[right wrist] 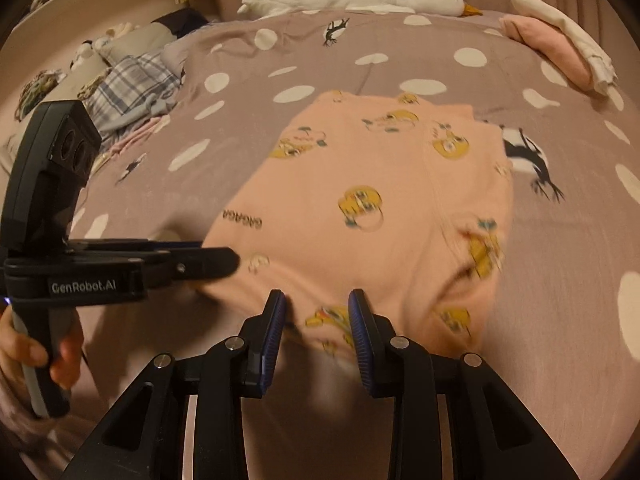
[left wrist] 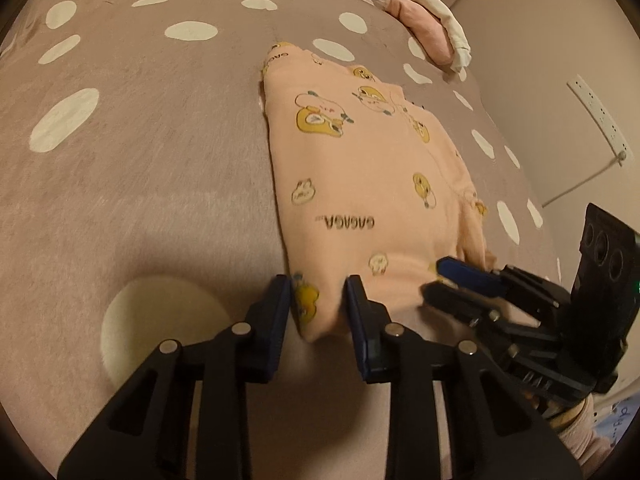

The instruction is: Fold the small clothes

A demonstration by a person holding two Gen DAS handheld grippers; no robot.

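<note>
Both grippers, left [left wrist: 318, 300] and right [right wrist: 316, 312], part-open astride pink garment [left wrist: 360, 176] hem on bed [left wrist: 140, 160]; pad contact unclear, right view blurred.

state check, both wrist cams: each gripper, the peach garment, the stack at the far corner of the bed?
left gripper: jaws partly closed around the near corner of the garment; a firm pinch can't be confirmed
right gripper: jaws partly open, near hem between them, grip unclear
peach printed garment: partly folded, lying flat on the bedspread
pink and white clothes: folded, stacked at the far edge
</note>
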